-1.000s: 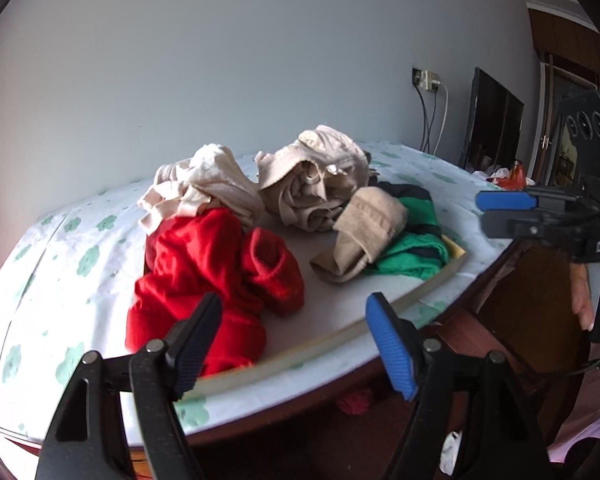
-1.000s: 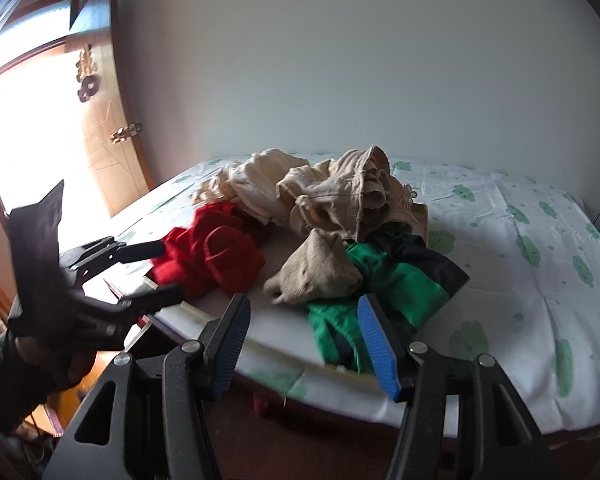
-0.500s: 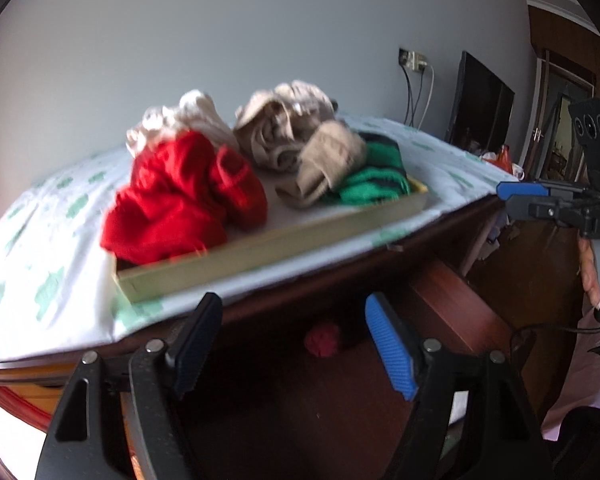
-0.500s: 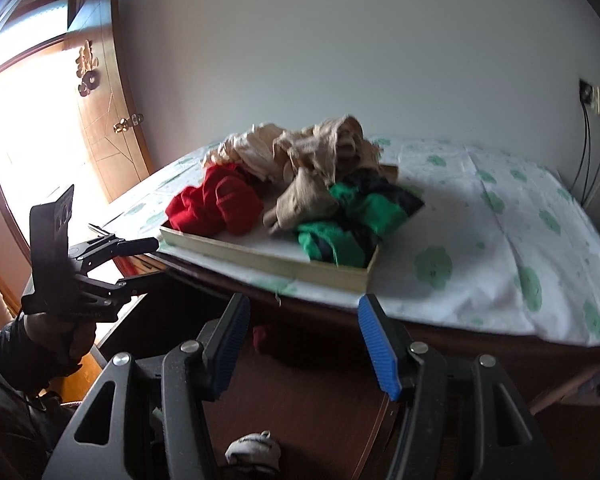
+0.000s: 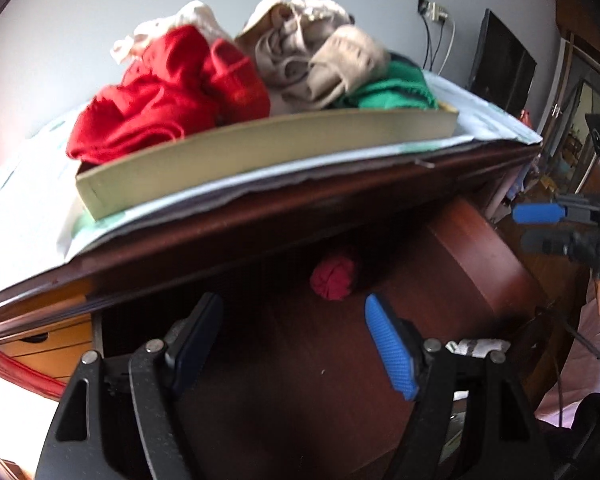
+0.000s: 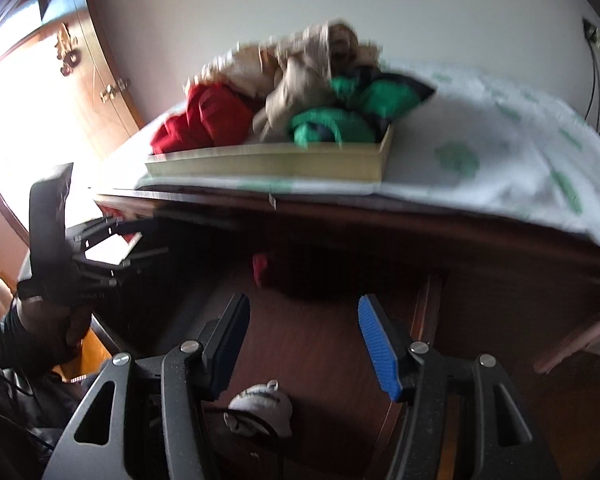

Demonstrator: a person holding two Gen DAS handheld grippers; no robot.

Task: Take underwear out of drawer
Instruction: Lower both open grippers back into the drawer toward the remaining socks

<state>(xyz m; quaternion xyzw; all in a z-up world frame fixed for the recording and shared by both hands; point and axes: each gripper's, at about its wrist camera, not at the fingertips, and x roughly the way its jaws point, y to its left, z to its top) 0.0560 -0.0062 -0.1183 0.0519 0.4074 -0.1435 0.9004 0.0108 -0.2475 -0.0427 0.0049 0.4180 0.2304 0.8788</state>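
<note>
Both claws released, nothing between the pads: left gripper (image 5: 296,344) and right gripper (image 6: 300,344) each point down into the open drawer (image 5: 460,264), dark red-brown wood, under the tabletop edge (image 5: 300,200). Underwear in the drawer, counted: two bundles. One red balled piece (image 5: 333,280) sits far back, just under the overhang, partly shaded; in the right wrist view it's only a red smear (image 6: 261,267). One grey-white striped bundle (image 6: 260,406) lies near, low between the right gripper's fingers, not touching the pads. Neither claw touches either bundle. Up top: one shallow beige tray (image 5: 260,148) on a white cloth with green print (image 6: 500,152), holding a heap: one red garment (image 5: 168,92), what looks like two or three beige pieces (image 5: 312,60) (blur, count unsure) and one green-and-dark one (image 5: 388,92). In the way: the table edge and cloth overhang the far part of the drawer, shadowing the red ball. Around: wall socket with cables (image 5: 434,12) and dark screen (image 5: 500,72) far right, wooden door (image 6: 80,80) far left, light wooden drawers (image 5: 48,344) near left.
</note>
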